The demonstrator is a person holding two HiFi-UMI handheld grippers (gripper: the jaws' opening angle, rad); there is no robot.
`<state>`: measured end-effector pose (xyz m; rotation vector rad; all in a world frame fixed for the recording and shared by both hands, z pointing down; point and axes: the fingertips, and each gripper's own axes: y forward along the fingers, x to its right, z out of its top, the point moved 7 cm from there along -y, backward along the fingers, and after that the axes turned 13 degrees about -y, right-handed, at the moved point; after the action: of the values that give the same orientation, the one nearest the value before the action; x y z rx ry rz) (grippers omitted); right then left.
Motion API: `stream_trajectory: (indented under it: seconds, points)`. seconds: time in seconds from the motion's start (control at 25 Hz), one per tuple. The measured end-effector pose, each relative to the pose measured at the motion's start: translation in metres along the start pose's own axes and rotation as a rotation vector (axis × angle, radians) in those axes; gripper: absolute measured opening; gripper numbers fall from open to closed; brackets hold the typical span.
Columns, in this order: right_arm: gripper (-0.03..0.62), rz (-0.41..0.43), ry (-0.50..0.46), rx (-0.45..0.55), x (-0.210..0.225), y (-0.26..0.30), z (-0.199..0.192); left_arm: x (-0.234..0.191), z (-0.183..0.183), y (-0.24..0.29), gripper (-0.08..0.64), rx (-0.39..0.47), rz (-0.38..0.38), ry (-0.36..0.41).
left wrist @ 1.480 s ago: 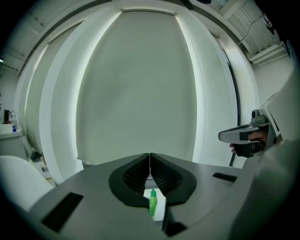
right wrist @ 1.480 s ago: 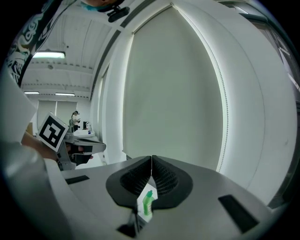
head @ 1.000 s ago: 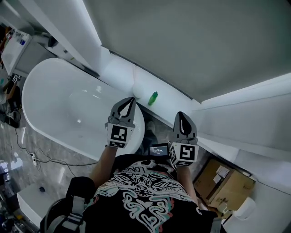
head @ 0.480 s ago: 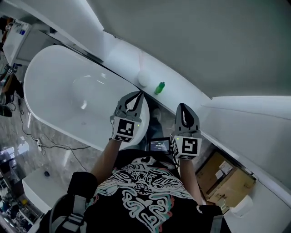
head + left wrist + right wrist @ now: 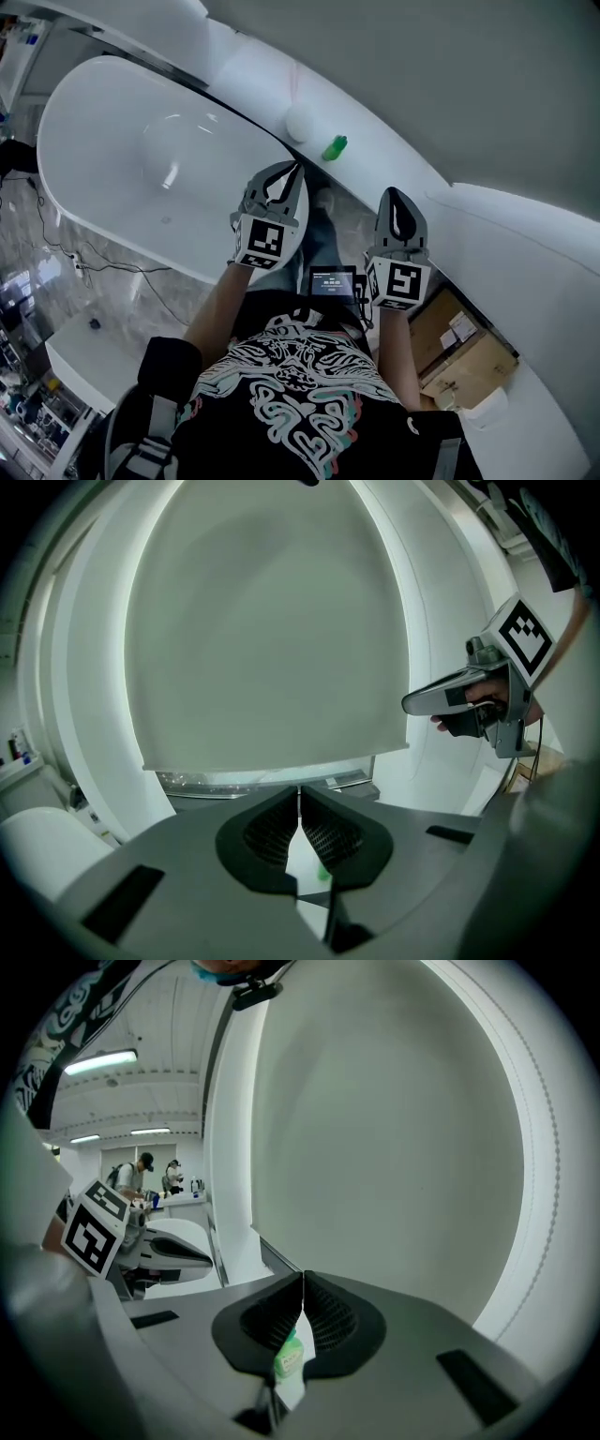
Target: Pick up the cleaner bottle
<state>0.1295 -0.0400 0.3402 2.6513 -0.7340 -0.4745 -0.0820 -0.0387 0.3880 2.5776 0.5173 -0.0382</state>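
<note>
**A:** Where is the cleaner bottle?

**B:** The cleaner bottle (image 5: 335,147) is small and green. It stands upright on the white ledge (image 5: 258,80) along the grey wall, just beyond the rounded end of the bathtub (image 5: 112,159). Nothing touches it.

**A:** And the left gripper?

**B:** The left gripper (image 5: 296,169) hangs above the rim of the bathtub, at the end that is nearest to the bottle. Its jaws are clenched, tip against tip, and they grasp nothing. In the left gripper view a little green shows only through the gap under the tips, well apart from them.

**A:** Is the right gripper the same?

**B:** Yes. The right gripper (image 5: 394,194) is beside the bathtub, not over it, farther from the bathtub than the left one. Its jaws are also pressed together and empty. In the right gripper view the bottle appears behind them, not between them.

**A:** What else is there?

**B:** A cardboard box (image 5: 469,361) stands on the floor, well apart from the bathtub, on the person's right. A black cable (image 5: 94,272) lies on the floor along the near side of the bathtub.
</note>
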Motion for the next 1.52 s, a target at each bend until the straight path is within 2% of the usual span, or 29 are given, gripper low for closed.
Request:
stream_trajectory:
  seconds: [0.6,0.8,1.04,1.28,1.52]
  points:
    - [0.028,0.107,-0.051,-0.064,-0.028,0.053,-0.046,-0.002,-0.066,0.051,0.018,-0.092,-0.071,0.014]
    - [0.028,0.125,-0.066,-0.066,-0.030,0.073,-0.068,-0.009,-0.090,0.071,0.018,-0.132,-0.071,0.021]
    - [0.028,0.130,-0.054,-0.093,-0.030,0.093,-0.091,-0.015,-0.117,0.089,0.018,-0.169,-0.063,-0.005]
    - [0.028,0.178,-0.062,-0.115,-0.039,0.113,-0.118,-0.016,-0.149,0.110,0.020,-0.184,-0.070,-0.019]
    - [0.028,0.203,-0.054,-0.140,-0.045,0.130,-0.150,-0.015,-0.174,0.128,0.040,-0.165,-0.052,0.020]
